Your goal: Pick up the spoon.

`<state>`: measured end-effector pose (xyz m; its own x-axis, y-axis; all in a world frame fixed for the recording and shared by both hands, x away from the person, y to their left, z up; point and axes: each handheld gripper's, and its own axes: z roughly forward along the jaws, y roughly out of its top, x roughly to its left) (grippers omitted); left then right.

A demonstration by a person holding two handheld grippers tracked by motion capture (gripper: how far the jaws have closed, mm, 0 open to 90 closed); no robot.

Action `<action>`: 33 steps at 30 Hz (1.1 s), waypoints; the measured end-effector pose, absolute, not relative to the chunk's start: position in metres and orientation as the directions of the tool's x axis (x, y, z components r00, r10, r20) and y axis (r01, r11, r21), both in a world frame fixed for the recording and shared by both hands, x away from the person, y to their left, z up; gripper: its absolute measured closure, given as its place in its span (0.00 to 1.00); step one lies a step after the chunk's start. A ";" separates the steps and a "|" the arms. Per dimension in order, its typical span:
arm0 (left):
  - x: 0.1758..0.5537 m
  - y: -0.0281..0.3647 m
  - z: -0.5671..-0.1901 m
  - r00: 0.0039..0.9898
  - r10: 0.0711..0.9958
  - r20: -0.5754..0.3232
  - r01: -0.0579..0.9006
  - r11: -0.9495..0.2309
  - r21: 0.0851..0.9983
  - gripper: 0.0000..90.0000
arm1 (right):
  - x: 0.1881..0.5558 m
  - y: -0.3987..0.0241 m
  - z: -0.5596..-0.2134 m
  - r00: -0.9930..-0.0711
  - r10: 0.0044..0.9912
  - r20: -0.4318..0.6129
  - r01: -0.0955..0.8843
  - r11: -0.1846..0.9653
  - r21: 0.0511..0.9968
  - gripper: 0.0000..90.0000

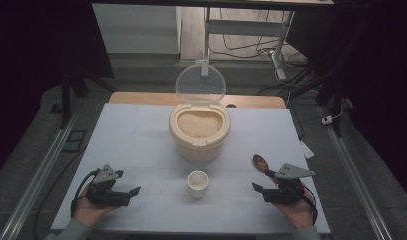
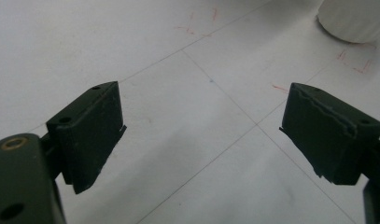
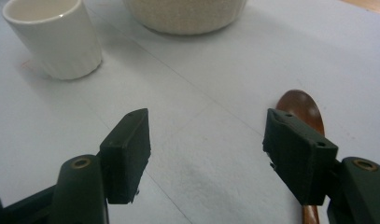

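A cream container of rice (image 1: 199, 131) stands mid-table, its clear lid (image 1: 200, 83) flipped up behind it; its base (image 3: 185, 16) shows in the right gripper view. A small white cup (image 1: 197, 183) (image 3: 54, 39) stands in front of it, and its edge (image 2: 353, 21) shows in the left gripper view. A brown wooden spoon (image 1: 261, 163) (image 3: 302, 109) lies at the right, partly under my right gripper's far jaw. My left gripper (image 1: 128, 192) (image 2: 201, 135) rests open on the table at the front left. My right gripper (image 1: 263, 182) (image 3: 206, 149) rests open at the front right. Neither holds anything.
A white sheet (image 1: 141, 135) with faint grid lines and red marks covers the table; the wooden tabletop (image 1: 141, 98) shows at its far edge. Beyond are a desk frame (image 1: 278, 45), cables on the floor and a metal rail (image 1: 36, 175) along the left side.
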<state>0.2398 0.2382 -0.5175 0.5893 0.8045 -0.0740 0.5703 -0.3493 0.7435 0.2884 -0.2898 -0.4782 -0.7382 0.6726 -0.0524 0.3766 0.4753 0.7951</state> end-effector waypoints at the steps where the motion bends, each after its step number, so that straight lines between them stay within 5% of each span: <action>1: 0.240 0.238 -0.518 0.587 0.806 -0.076 0.572 -0.347 0.744 0.14 | 0.288 -0.290 -0.478 -0.740 0.671 -0.047 0.376 0.471 0.798 0.36; 9: 0.240 0.238 -0.518 0.586 0.806 -0.080 0.576 -0.346 0.740 0.14 | 0.288 -0.289 -0.462 -0.707 0.703 -0.081 0.423 0.512 0.748 0.36; 20: 0.241 0.233 -0.520 0.602 0.796 -0.066 0.572 -0.372 0.731 0.14 | 0.308 -0.298 -0.432 -0.593 0.799 -0.105 0.627 0.539 0.563 0.37; 33: 0.242 0.232 -0.522 0.607 0.792 -0.063 0.576 -0.385 0.721 0.14 | 0.322 -0.325 -0.457 -0.559 0.829 -0.028 0.733 0.510 0.449 0.44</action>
<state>0.2417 0.2323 -0.5218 0.6074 0.7919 -0.0630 0.5763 -0.3846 0.7211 0.3220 -0.3249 -0.4571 -0.5588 0.8288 -0.0285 0.7335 0.5100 0.4494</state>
